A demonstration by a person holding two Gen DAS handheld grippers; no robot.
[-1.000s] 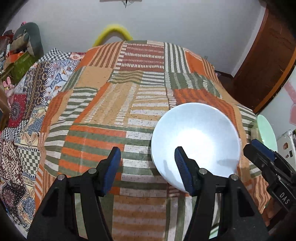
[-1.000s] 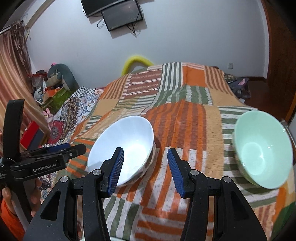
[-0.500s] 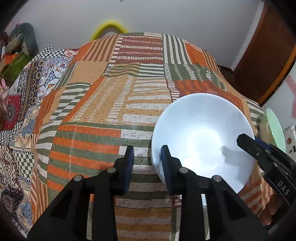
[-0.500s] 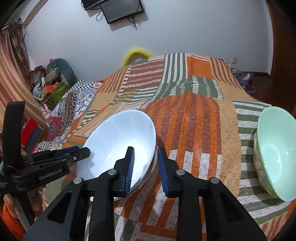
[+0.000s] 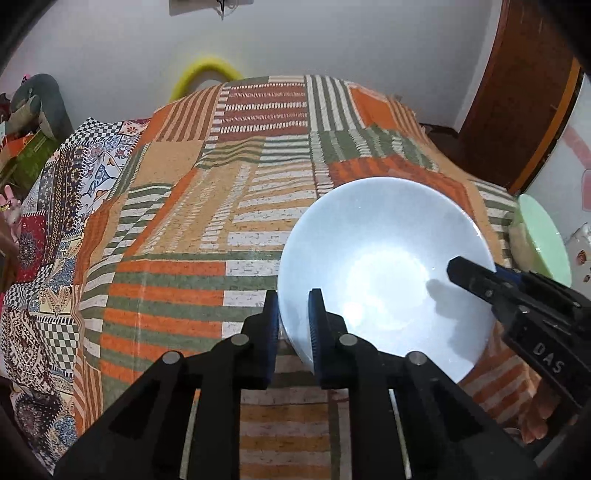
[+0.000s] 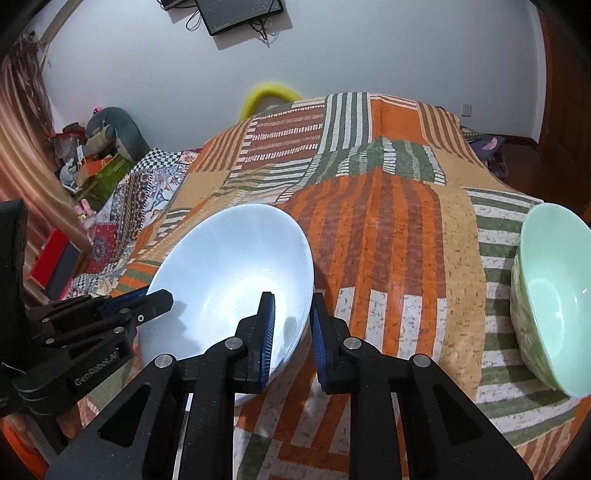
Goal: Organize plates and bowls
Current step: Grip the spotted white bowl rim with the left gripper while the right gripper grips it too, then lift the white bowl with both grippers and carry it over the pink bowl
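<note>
Left wrist view first: I see my left gripper (image 5: pixel 293 325) pinching the near-left rim of the white bowl (image 5: pixel 388 273), one blue-padded finger outside the wall and the other inside, both pressed against the rim. The bowl sits over the striped patchwork bedspread (image 5: pixel 207 206); I cannot tell whether its base touches the cloth or hangs just above it. From the right of this view my right gripper (image 5: pixel 476 277) reaches onto the bowl's opposite rim, its tip lying over the edge.

Right wrist view: my right gripper (image 6: pixel 291 325) straddles the bowl's rim too, left finger inside the white bowl (image 6: pixel 229 273), right finger outside, closed tight on the wall. The bowl looks tilted here, with its far edge raised. My left gripper (image 6: pixel 147 301) enters from the left and bites the other side of the rim. A mint-green bowl (image 6: pixel 554 295) stands well apart to the right on the same bedspread (image 6: pixel 399 229), upright and near the edge of the bed. On the wall behind hangs a dark monitor (image 6: pixel 240 13), and a yellow foam ring (image 6: pixel 266 96) peeks above the far end of the bed.
</note>
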